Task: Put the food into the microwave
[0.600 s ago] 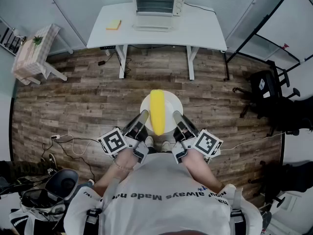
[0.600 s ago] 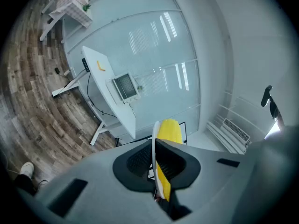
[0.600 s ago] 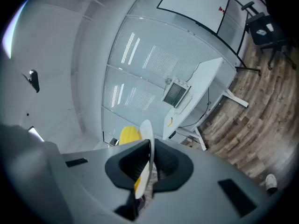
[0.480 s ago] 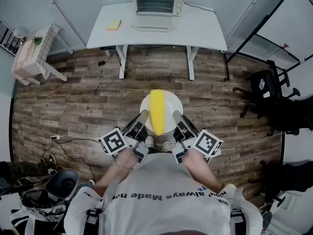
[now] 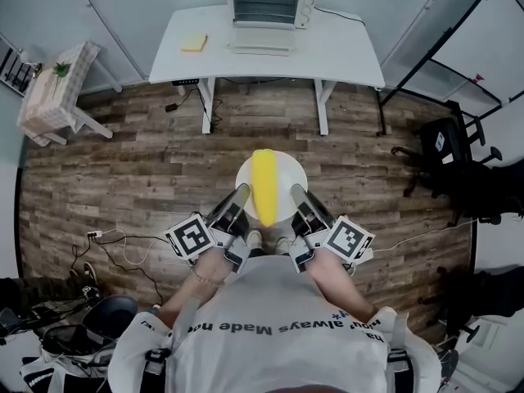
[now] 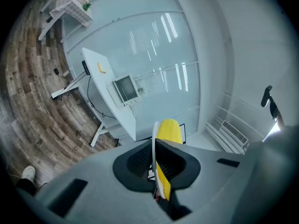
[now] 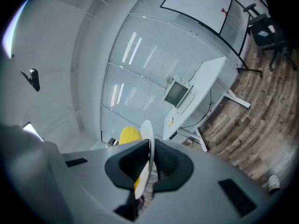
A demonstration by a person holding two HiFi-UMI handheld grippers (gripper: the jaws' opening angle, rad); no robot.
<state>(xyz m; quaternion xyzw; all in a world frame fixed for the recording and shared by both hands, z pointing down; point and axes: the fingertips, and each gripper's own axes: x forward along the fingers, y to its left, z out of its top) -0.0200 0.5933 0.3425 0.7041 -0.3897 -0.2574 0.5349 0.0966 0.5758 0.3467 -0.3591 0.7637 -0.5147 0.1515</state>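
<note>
Left gripper [image 5: 239, 193] and right gripper [image 5: 295, 193] clamp opposite edges of a white plate [image 5: 287, 173] bearing yellow food [image 5: 263, 185], well apart from the microwave [image 5: 263, 3] on the table [image 5: 344, 49].

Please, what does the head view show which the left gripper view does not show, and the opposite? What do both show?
Only the head view: the right gripper at the right of the plate, the black chair and the person's shirt. Only the left gripper view: the left gripper with its jaws shut on the plate's rim, seen edge-on, and a ribbed white unit by the wall. Both: the yellow food, the white table and the microwave on it.
</note>
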